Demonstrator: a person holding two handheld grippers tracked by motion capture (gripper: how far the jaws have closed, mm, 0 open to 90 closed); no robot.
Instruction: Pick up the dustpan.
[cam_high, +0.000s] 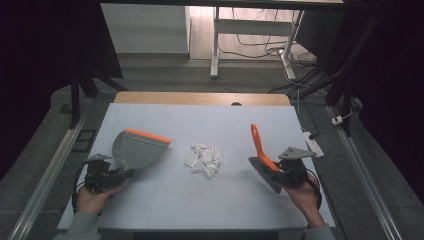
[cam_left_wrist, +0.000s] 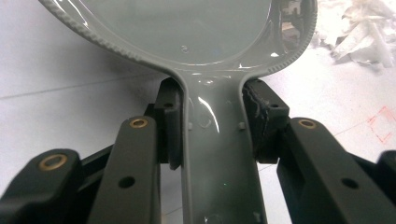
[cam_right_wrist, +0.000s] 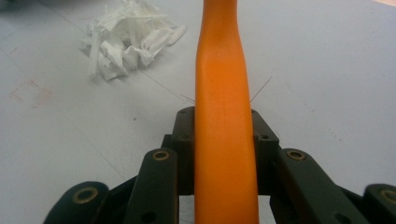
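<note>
A grey dustpan (cam_high: 136, 148) with an orange front lip lies on the left of the white table (cam_high: 165, 200). My left gripper (cam_high: 122, 173) is shut on its handle; in the left gripper view the grey handle of the dustpan (cam_left_wrist: 212, 140) runs between the pads (cam_left_wrist: 170, 126). On the right, an orange-handled brush (cam_high: 260, 147) with grey bristles is held tilted, handle pointing away. My right gripper (cam_high: 278, 170) is shut on it, and in the right gripper view the brush (cam_right_wrist: 224, 116) rises between both jaws. A heap of white paper scraps (cam_high: 203, 160) lies mid-table between the two tools.
The paper scraps (cam_right_wrist: 126, 39) sit ahead and left of the brush, and the scraps (cam_left_wrist: 359, 32) also lie right of the dustpan. A wooden strip (cam_high: 200, 98) edges the table's far side. Desk legs and cables (cam_high: 260, 50) stand on the floor beyond.
</note>
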